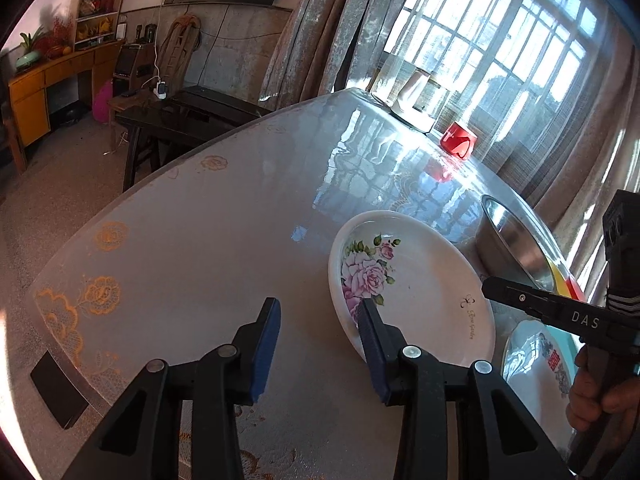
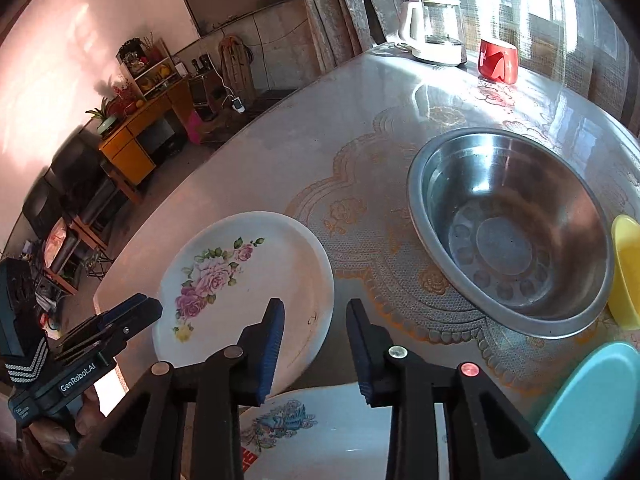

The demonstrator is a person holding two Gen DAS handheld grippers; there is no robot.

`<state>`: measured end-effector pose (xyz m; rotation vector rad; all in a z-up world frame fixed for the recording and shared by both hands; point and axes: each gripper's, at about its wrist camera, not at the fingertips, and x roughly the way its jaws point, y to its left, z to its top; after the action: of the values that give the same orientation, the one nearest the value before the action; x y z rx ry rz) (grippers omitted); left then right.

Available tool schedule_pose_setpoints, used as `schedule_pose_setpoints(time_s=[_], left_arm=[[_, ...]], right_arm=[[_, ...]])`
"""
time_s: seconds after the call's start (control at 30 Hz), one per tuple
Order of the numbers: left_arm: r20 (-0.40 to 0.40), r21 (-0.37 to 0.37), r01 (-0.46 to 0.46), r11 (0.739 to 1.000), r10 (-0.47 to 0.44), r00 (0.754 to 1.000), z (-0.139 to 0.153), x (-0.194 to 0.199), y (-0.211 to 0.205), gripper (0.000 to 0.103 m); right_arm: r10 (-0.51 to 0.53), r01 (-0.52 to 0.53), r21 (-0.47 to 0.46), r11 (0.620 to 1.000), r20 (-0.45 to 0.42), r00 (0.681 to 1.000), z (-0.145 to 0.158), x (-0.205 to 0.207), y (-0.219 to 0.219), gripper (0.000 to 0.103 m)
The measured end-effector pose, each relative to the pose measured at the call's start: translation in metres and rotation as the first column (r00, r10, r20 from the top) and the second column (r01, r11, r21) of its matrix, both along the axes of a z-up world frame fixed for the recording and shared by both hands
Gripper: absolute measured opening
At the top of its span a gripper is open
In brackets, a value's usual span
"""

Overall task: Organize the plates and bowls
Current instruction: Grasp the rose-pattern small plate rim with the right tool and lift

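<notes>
A white plate with pink roses (image 1: 416,292) (image 2: 240,280) lies on the round table (image 1: 200,240), its near edge overlapping a white plate with a blue and red pattern (image 2: 320,428) (image 1: 536,360). My left gripper (image 1: 320,305) straddles the rose plate's left rim, one blue pad over the plate and one outside, with a wide gap, so it is open. My right gripper (image 2: 315,305) straddles the opposite rim the same way and is also open. Each view shows the other gripper's fingers (image 1: 520,298) (image 2: 132,314) at the plate's far side.
A steel bowl (image 2: 508,232) (image 1: 516,240) stands just right of the rose plate. Beside it are a yellow bowl (image 2: 628,272) and a teal plate (image 2: 596,412). A red cup (image 2: 498,60) (image 1: 458,140) and a white kettle (image 2: 436,28) stand at the far edge by the window.
</notes>
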<state>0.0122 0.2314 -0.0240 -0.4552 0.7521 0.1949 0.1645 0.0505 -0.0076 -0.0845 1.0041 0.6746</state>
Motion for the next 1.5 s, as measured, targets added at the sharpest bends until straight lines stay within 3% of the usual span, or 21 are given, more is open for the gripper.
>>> schedule_pose_setpoints(time_s=[0.43,0.53,0.67,0.77,0.97,1.2,1.33,1.5], left_arm=[[0.014,0.003,0.041,0.999,-0.041,0.999,-0.010,0.012,-0.003,0.040],[0.013,-0.007,0.081,0.997,-0.081,0.997,-0.009,0.016,-0.008,0.025],[0.006,0.053,0.081,0.995,-0.082,0.997,-0.007,0.021,-0.019,0.027],[0.017,0.014,0.088,0.996,-0.089,0.996,-0.004,0.022,-0.016,0.027],[0.057,0.042,0.088,0.995,-0.090,0.994,0.012,0.019,-0.021,0.027],[0.110,0.081,0.125,0.989,-0.134,0.985,0.039,0.014,-0.037,0.027],[0.119,0.136,0.178,0.975,-0.194,0.974,0.051,0.014,-0.063,0.027],[0.122,0.150,0.271,0.951,-0.290,0.949,0.059,0.020,-0.100,0.027]], right_arm=[[0.045,-0.048,-0.066,0.997,-0.053,0.998,-0.024,0.012,0.018,0.018],[0.033,-0.036,-0.048,0.998,-0.057,0.998,-0.024,0.014,0.015,0.019],[0.024,-0.026,-0.021,0.999,-0.051,0.998,-0.022,0.013,0.012,0.019],[0.003,-0.003,-0.006,1.000,-0.056,0.998,-0.021,0.013,0.005,0.019],[-0.007,0.009,0.076,0.997,-0.033,0.999,-0.005,0.009,-0.010,0.019],[-0.035,0.038,0.177,0.984,-0.020,0.999,0.013,-0.005,-0.041,0.019],[-0.076,0.078,0.208,0.975,-0.016,0.997,0.017,-0.021,-0.069,0.019],[-0.150,0.149,0.239,0.959,-0.014,0.989,0.021,-0.044,-0.117,0.019]])
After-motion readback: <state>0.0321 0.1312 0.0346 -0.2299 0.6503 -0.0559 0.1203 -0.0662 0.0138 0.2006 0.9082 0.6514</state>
